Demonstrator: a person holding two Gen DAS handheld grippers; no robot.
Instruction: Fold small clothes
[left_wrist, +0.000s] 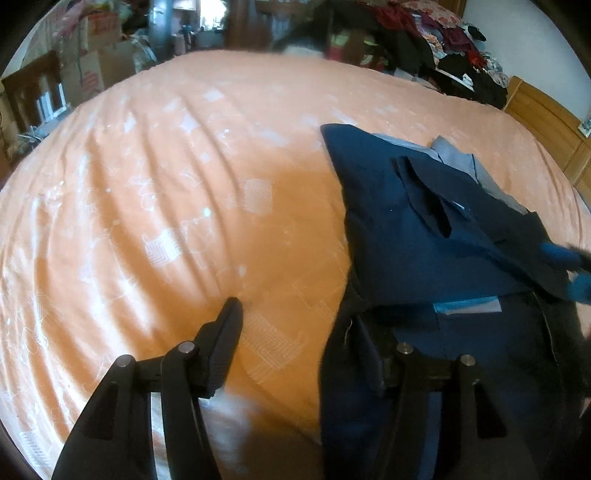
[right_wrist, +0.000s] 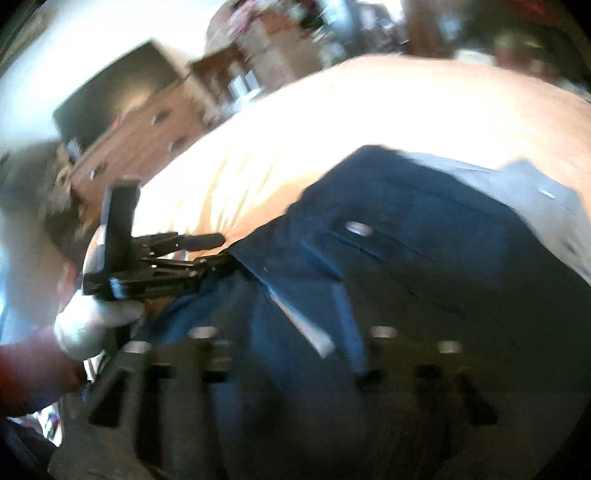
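Navy cloth, a small dark-blue garment (left_wrist: 417, 236) with pale grey-blue lining showing at its far edge, lay on the orange bedsheet (left_wrist: 184, 184), filling the right half of the left wrist view. One panel had been turned back over the body, so the lining and a flap showed at centre right; I judged that a first fold, no more. The lower part sat bunched and uneven at the bottom right of the frame, and nothing looked squared off or stacked, so most of the folding was left.

The left gripper (left_wrist: 306, 347) had its jaws spread wide: one finger lay against bare sheet at lower centre, the other was buried in the garment's near edge, with no cloth pinched between them.

The right wrist view was badly blurred. The right gripper (right_wrist: 291, 354) hung low over the navy cloth, its jaws apart as far as I could make out, though whether any fabric was caught I could not tell. A white-gloved hand (right_wrist: 92, 325) with a red sleeve held the other tool at the left of that frame.

A heap of clothes (left_wrist: 443, 40) waited at the upper right, unfolded.
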